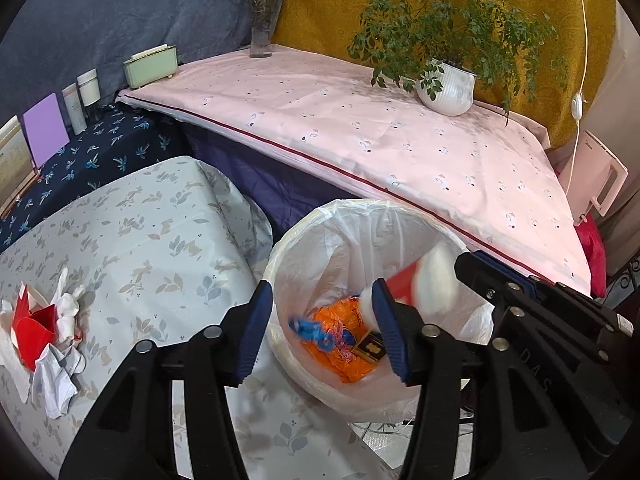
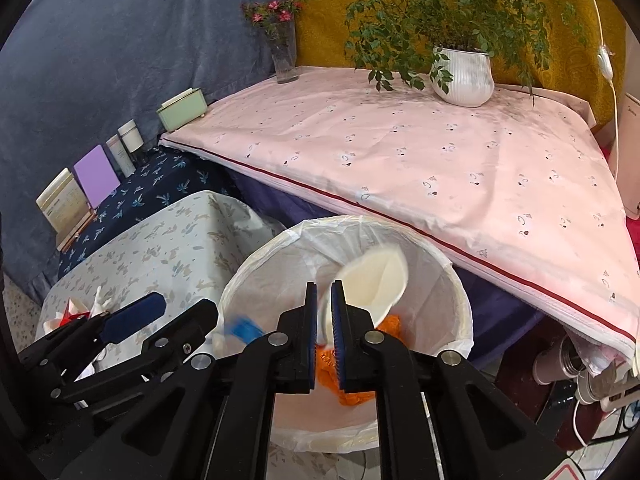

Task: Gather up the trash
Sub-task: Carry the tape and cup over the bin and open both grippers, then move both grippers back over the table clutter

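A white bin [image 1: 280, 264] lined with a clear bag holds orange wrappers [image 1: 340, 344], a blue wrapper [image 1: 316, 330] and a small black box. My left gripper [image 1: 320, 332] is open and empty over the bin's near rim. My right gripper [image 2: 325, 332] is shut on the rim of a white and red paper cup [image 2: 372, 284], held tilted over the bin [image 2: 248, 272]; the cup [image 1: 432, 280] looks blurred in the left wrist view. More trash, red paper and crumpled white tissues [image 1: 44, 328], lies on the leaf-print table at the left.
A pink-clothed table [image 1: 360, 128] stands behind the bin with a potted plant [image 1: 448, 88], a flower vase [image 1: 262, 28] and a green tissue box [image 1: 150, 66]. Bottles and cards [image 1: 60, 120] line a dark blue shelf at left.
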Demonstrator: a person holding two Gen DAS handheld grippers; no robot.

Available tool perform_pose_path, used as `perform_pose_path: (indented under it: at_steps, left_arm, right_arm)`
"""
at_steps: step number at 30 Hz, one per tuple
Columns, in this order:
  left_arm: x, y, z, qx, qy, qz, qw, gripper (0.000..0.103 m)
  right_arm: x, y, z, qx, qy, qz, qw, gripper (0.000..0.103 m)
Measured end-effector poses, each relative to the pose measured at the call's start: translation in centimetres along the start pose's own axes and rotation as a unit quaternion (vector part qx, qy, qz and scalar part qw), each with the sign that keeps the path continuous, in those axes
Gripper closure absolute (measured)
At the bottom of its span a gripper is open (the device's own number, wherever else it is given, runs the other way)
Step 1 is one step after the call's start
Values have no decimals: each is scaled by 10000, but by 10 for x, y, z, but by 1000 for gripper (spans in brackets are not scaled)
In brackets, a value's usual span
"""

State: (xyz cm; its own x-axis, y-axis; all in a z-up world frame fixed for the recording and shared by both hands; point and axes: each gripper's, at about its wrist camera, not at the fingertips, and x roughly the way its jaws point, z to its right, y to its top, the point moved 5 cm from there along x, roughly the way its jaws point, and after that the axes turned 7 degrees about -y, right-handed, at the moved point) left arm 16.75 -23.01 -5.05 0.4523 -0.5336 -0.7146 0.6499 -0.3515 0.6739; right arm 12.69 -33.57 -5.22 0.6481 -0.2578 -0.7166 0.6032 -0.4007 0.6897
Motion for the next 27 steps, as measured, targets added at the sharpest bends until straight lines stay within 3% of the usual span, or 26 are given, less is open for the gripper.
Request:
perform_pose_path:
  at_steps: [3,13,27]
  left_arm:
    - [-1,0,-5,-53,58,9,10000,48]
    - [-13,-3,-23,-230,196,45,9995,48]
    - [-43,-12,-58,-503,444,179,9976,48]
  right_arm:
    - [0,0,0,35,10,-11,10000,91]
    - [-11,3,-7,0,-68,152,9999,69]
    - [-31,-2,-44,-287,58,274,9992,59]
